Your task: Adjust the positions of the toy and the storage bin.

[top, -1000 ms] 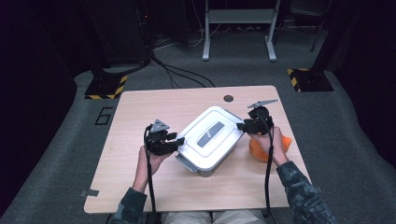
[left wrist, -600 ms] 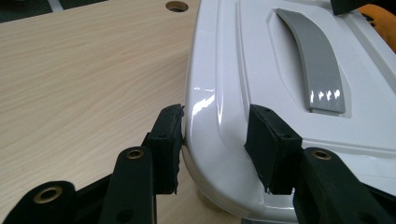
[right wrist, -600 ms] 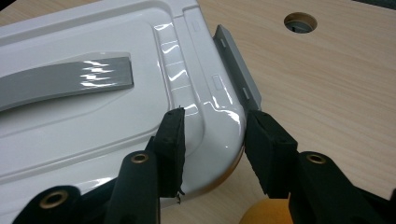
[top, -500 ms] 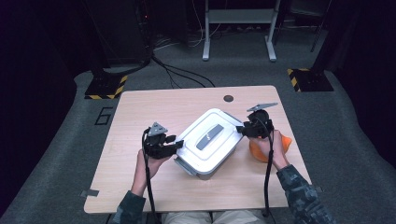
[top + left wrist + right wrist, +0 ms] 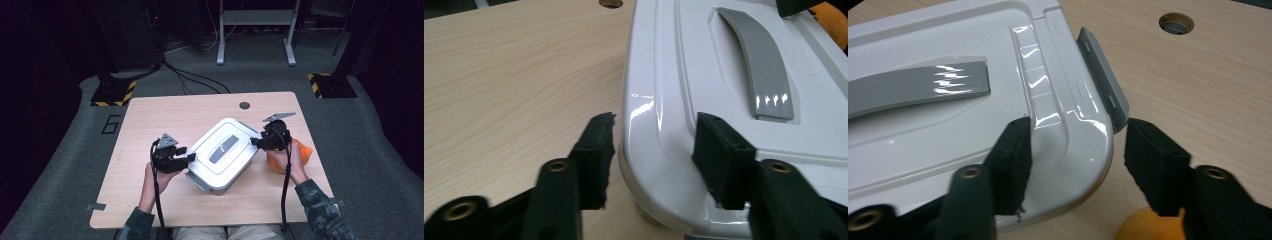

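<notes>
Both your grippers have just been opening their jaws since the earlier frames, and the white box hasn't shifted on the table. Your left gripper [image 5: 651,150] now has its jaws spread around the near corner of the lidded white box [image 5: 220,152], one pad out over the table, the other over the lid, neither one pressing as far as I can see. Same deal with your right gripper [image 5: 1075,155]: jaws apart straddling the opposite corner, the lid edge between them, with a visible gap on the outer side next to a grey latch [image 5: 1103,80].

About the box: glossy white plastic, rounded corners, a flat grey handle [image 5: 222,148] set into the lid, lid on. It sits angled in the middle of the wooden table [image 5: 165,115], between your two hands. An orange thing [image 5: 300,152] lies just behind your right hand.
</notes>
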Demonstrator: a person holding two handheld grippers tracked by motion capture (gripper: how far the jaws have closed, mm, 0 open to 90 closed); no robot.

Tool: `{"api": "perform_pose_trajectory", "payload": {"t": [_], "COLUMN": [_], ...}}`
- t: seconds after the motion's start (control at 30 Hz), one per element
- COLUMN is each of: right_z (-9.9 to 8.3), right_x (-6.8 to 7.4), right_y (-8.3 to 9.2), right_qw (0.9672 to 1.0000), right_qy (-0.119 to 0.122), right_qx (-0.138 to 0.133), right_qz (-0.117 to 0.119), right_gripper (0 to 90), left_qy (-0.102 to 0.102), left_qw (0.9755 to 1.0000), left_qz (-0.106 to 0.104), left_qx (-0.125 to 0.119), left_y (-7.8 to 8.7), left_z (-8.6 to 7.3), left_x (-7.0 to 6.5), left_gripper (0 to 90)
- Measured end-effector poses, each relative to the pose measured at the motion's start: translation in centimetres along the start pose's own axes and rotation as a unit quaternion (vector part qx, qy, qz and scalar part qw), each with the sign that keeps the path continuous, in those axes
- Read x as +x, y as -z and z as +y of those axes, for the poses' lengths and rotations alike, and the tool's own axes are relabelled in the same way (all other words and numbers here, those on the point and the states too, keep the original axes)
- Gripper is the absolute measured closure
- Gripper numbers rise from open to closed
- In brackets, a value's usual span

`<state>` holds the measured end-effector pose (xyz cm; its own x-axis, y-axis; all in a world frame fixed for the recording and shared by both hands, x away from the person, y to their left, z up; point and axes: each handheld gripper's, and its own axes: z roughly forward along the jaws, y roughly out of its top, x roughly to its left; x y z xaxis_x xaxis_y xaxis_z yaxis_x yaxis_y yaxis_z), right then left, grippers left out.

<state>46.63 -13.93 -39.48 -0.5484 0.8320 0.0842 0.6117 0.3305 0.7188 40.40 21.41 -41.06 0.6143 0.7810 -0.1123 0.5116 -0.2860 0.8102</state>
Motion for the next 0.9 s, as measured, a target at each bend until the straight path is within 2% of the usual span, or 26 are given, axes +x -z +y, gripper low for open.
{"api": "perform_pose_trajectory", "payload": {"t": [0.03,0.07,0.13,0.2,0.23,0.47,0.77,0.9], "right_z": [0.0,0.0,-0.1,-0.3,-0.5,-1.9,-6.0,-7.8], "right_x": [0.2,0.1,0.3,0.4,0.5,1.0,0.3,-0.3], "right_y": [-0.1,-0.2,-0.2,0.1,0.6,4.0,6.8,7.9], "right_qw": [1.0000,0.9999,0.9999,0.9997,0.9997,0.9975,0.9965,0.9950], "right_qy": [-0.002,0.008,0.006,0.015,0.018,0.031,0.025,0.018], "right_qx": [-0.002,-0.004,-0.004,-0.017,-0.019,-0.064,-0.076,-0.090], "right_qz": [-0.004,-0.007,-0.009,-0.007,-0.004,-0.002,-0.022,-0.039], "right_gripper": [36.0,32.8,23.3,15.5,14.6,5.5,0.0,0.0], "left_qy": [0.001,0.001,-0.002,-0.003,-0.004,-0.004,0.000,-0.002], "left_qw": [1.0000,1.0000,0.9999,0.9998,0.9997,0.9994,0.9995,0.9996], "left_qz": [0.005,0.007,0.001,0.006,0.007,0.017,0.021,0.021], "left_qx": [0.002,0.003,0.016,0.020,0.024,0.031,0.025,0.020], "left_y": [-0.1,-0.1,-0.3,-0.4,-0.4,-0.7,-0.6,-0.4], "left_z": [0.0,0.1,0.1,0.2,0.2,0.5,1.0,1.3], "left_x": [0.0,0.0,0.0,0.0,0.0,0.0,0.1,0.1], "left_gripper": [41.5,37.3,29.3,22.8,19.2,9.3,0.6,0.0]}}
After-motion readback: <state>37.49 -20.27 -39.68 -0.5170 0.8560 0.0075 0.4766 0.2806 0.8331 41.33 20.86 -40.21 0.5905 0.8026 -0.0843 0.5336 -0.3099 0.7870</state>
